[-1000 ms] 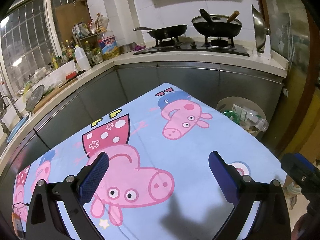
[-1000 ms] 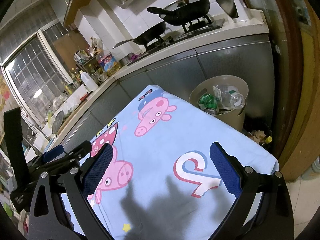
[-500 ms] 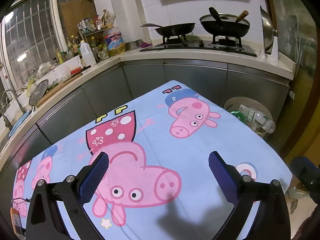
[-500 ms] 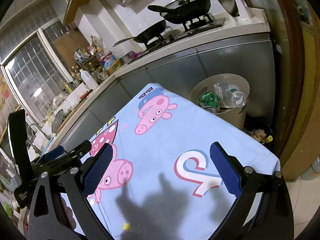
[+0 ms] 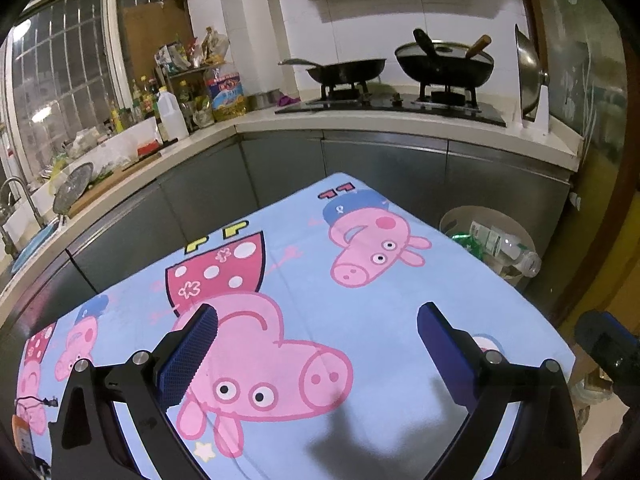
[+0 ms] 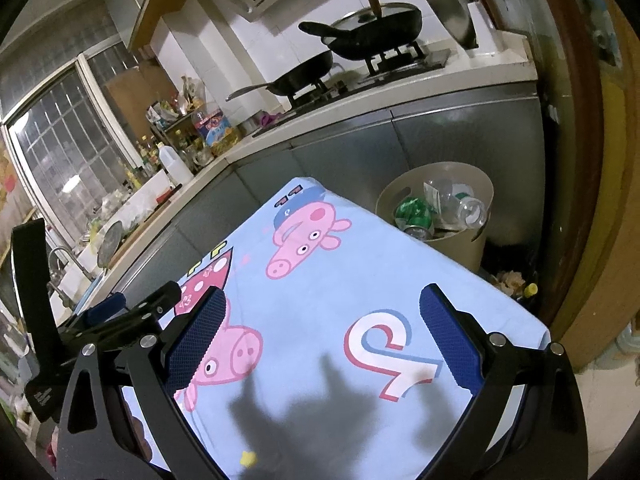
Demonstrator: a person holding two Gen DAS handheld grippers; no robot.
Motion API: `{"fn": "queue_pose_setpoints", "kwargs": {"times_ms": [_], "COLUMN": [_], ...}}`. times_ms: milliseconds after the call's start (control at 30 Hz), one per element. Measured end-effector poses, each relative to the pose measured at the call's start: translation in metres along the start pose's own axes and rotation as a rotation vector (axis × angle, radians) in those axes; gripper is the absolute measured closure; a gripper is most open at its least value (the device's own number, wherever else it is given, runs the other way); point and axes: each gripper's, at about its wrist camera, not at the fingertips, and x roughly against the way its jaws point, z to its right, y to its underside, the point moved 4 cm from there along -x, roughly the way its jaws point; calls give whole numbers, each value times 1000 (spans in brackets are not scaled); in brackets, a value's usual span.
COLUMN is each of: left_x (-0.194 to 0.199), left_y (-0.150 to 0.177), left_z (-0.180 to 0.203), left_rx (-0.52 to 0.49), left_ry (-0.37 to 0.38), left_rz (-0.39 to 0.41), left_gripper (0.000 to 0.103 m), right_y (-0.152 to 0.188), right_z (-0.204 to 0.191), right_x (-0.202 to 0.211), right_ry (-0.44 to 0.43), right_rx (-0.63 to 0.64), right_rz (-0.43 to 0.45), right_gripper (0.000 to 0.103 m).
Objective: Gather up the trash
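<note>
A light-blue cartoon-pig cloth [image 5: 392,312] covers the surface, with grey kitchen cabinets [image 5: 384,168] behind it. Past the cloth's far right corner stands a round beige plastic bin [image 6: 476,248] on the floor, holding a green can [image 6: 414,214] and clear plastic bottles [image 6: 460,204] (trash already inside). The left gripper [image 5: 316,340] and right gripper [image 6: 320,328] both hover over the cloth, jaws spread wide, holding nothing.

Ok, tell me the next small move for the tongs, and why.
Probably hold both tongs back. The blue cartoon-pig tablecloth shows no trash in either view, and the plastic bottles and green can already sit in the beige round bin. Left tongs and right tongs are open and empty.
</note>
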Motion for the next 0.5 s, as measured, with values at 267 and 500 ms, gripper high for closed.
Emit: {"fn": "queue_pose_setpoints", "kwargs": {"times_ms": [267, 500], "left_x": [19, 14], "left_y": [-5, -2], "left_z": [3, -11], "left_rx": [0, 57], "left_ry": [-7, -10], "left_rz": [92, 73], "left_gripper": [4, 4], "right_y": [-14, -21], "right_z": [-6, -20], "right_x": [7, 8], "right_ry": [35, 123], "right_rx": [62, 185], "right_rz": [34, 39], "right_gripper": [6, 6]}}
